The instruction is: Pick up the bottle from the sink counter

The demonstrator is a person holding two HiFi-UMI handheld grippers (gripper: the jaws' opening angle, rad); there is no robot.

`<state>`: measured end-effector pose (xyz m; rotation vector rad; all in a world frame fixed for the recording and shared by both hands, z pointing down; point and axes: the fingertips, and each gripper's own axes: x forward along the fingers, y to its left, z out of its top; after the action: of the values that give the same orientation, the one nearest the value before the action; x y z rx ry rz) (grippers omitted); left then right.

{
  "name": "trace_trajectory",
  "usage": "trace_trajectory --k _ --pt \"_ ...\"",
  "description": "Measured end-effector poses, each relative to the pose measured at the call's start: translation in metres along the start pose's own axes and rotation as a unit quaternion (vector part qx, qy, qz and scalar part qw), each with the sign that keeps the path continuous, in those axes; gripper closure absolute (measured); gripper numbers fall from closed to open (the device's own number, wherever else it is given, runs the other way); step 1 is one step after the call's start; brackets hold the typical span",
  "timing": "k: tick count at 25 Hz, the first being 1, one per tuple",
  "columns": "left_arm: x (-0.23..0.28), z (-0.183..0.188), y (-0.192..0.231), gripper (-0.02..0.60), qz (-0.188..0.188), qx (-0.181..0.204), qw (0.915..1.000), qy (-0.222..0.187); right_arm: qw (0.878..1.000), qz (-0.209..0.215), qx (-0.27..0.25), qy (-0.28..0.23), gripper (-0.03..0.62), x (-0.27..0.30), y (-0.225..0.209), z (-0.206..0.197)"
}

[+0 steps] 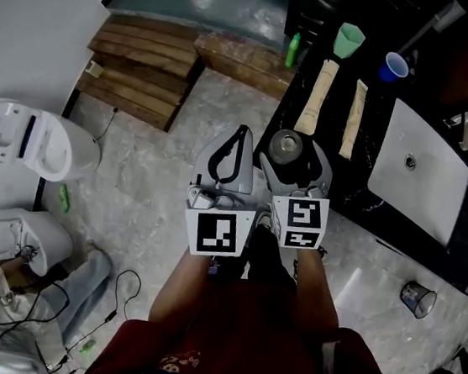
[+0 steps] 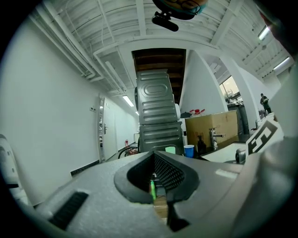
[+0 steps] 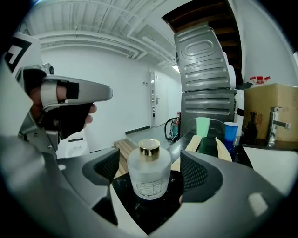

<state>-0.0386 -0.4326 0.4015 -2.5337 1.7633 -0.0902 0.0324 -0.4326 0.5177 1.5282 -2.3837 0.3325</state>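
A black desk (image 1: 373,144) is seen under the right claw (image 3: 151,169). A bottle (image 3: 148,179) with a gold cap is stood on it between the claw's jaws, not touched. Past the claw, two paper packs (image 1: 314,97) are laid, then a green cup (image 1: 348,40) and a blue cup (image 1: 393,66). A white sink (image 1: 423,167) is set in to the claw's right.

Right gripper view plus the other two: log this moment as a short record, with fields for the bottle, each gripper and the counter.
bottle: frosted, gold cap, upright on the black counter, near its end
right gripper: open, one jaw on each side of the bottle, gaps on both sides, not gripping
left gripper: shut, nothing between its jaws, held beside the right gripper
also on counter: white sink, green cup, blue cup
task state: bottle not yet lifted
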Motion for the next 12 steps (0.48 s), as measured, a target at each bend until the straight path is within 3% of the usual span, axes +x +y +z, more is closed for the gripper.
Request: trace_trajectory --k 12 --pt "0.016 -0.021 0.008 0.578 0.015 -0.009 0.9997 0.019 0.999 0.014 0.003 0.036 0.187 0.024 -0.003 -0.020"
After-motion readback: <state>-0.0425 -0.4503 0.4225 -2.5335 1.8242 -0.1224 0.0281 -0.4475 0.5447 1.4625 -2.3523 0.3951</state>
